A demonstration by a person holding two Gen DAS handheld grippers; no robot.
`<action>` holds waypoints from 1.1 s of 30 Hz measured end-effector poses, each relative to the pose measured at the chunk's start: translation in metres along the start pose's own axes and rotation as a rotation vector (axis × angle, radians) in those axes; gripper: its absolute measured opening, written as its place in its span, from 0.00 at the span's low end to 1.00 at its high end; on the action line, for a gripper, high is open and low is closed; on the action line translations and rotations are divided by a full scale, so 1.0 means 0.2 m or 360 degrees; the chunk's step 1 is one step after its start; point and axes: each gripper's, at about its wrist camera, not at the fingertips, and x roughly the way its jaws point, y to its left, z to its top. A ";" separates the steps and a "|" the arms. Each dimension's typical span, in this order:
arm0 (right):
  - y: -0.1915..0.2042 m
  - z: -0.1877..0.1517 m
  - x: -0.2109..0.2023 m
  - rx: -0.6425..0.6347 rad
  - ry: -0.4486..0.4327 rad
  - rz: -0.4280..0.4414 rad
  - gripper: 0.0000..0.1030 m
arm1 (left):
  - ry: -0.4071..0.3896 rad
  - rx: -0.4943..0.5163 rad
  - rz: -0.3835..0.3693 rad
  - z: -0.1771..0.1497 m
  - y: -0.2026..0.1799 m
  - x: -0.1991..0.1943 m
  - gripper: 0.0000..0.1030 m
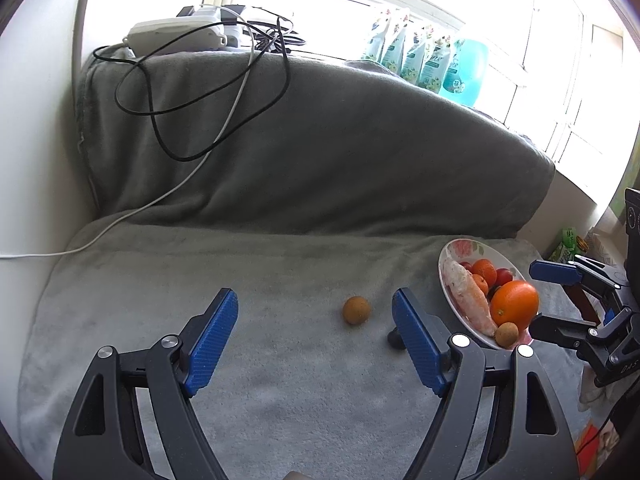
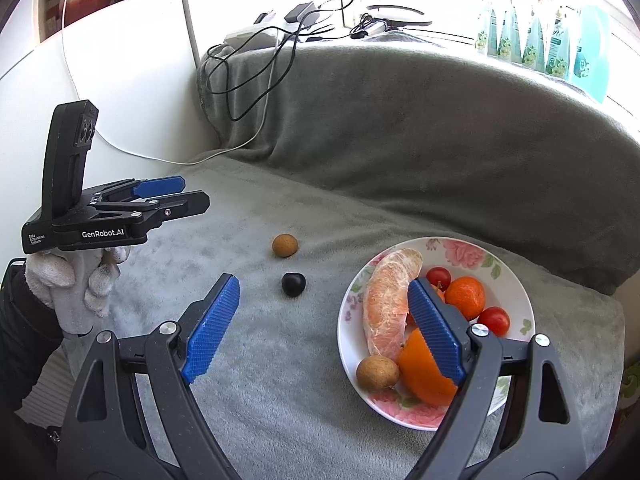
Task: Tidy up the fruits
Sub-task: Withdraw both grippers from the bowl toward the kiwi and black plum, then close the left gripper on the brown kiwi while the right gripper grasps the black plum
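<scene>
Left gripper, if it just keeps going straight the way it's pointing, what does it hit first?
Most likely the small brown round fruit lying on the grey blanket, straight ahead between the open fingers of the left gripper. The dark fruit sits just right of that line; depth is unclear.

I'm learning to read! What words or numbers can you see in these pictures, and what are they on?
"GenRobot.AI": on the side of the left gripper, in the right wrist view.
"Data Acquisition System": tiny print on the same side, barely readable.
"DAS": on the right gripper, cut off by the picture's edge.
"22": on the turquoise bottle.
Pouches: words too blurred to read.
</scene>
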 end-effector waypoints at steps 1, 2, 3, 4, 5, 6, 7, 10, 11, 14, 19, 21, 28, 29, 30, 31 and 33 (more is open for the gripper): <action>0.01 0.00 0.01 -0.0009 0.0003 0.0006 0.86 | 0.0005 -0.0001 -0.0009 0.00 0.00 0.00 0.77; 0.02 0.00 0.02 -0.0017 0.0003 0.0012 0.86 | 0.0011 0.0002 -0.0015 0.00 0.00 0.01 0.77; 0.04 -0.01 0.03 -0.0027 0.0004 0.0023 0.86 | 0.0015 0.0007 -0.0020 -0.01 0.00 0.01 0.77; 0.05 -0.01 0.05 -0.0040 0.0007 0.0036 0.86 | 0.0019 0.0013 -0.0025 -0.01 0.00 0.02 0.77; 0.07 -0.01 0.06 -0.0053 0.0011 0.0044 0.86 | 0.0024 0.0020 -0.0032 -0.01 0.00 0.03 0.77; 0.08 -0.01 0.07 -0.0067 0.0014 0.0050 0.86 | 0.0028 0.0022 -0.0038 -0.01 0.00 0.03 0.73; 0.10 -0.01 0.08 -0.0080 0.0019 0.0057 0.86 | 0.0036 0.0020 -0.0049 -0.01 0.00 0.04 0.67; 0.14 -0.02 0.13 -0.0113 0.0037 0.0080 0.83 | 0.0060 0.0003 -0.0089 0.00 0.01 0.07 0.61; 0.15 -0.02 0.15 -0.0122 0.0056 0.0089 0.75 | 0.0066 0.0001 -0.0098 0.00 0.01 0.08 0.58; 0.18 -0.02 0.23 -0.0142 0.0119 0.0105 0.63 | 0.0093 0.0003 -0.0133 0.00 0.00 0.11 0.52; 0.18 -0.02 0.35 -0.0118 0.0214 0.0115 0.44 | 0.0147 0.0023 -0.0175 -0.01 -0.02 0.17 0.43; 0.19 -0.03 0.39 -0.0121 0.0235 0.0105 0.43 | 0.0170 0.0024 -0.0191 -0.01 -0.03 0.20 0.41; 0.19 -0.02 0.49 -0.0130 0.0287 0.0071 0.36 | 0.0247 0.0018 -0.0247 -0.02 -0.06 0.28 0.33; 0.19 -0.02 0.50 -0.0130 0.0291 0.0064 0.36 | 0.0257 0.0016 -0.0255 -0.02 -0.06 0.29 0.33; 0.18 -0.01 0.51 -0.0133 0.0296 0.0053 0.35 | 0.0263 0.0019 -0.0260 -0.02 -0.07 0.30 0.32; 0.18 -0.01 0.52 -0.0136 0.0299 0.0045 0.35 | 0.0268 0.0025 -0.0266 -0.02 -0.08 0.31 0.31; 0.18 -0.01 0.53 -0.0143 0.0305 0.0035 0.35 | 0.0278 0.0041 -0.0271 -0.02 -0.10 0.32 0.31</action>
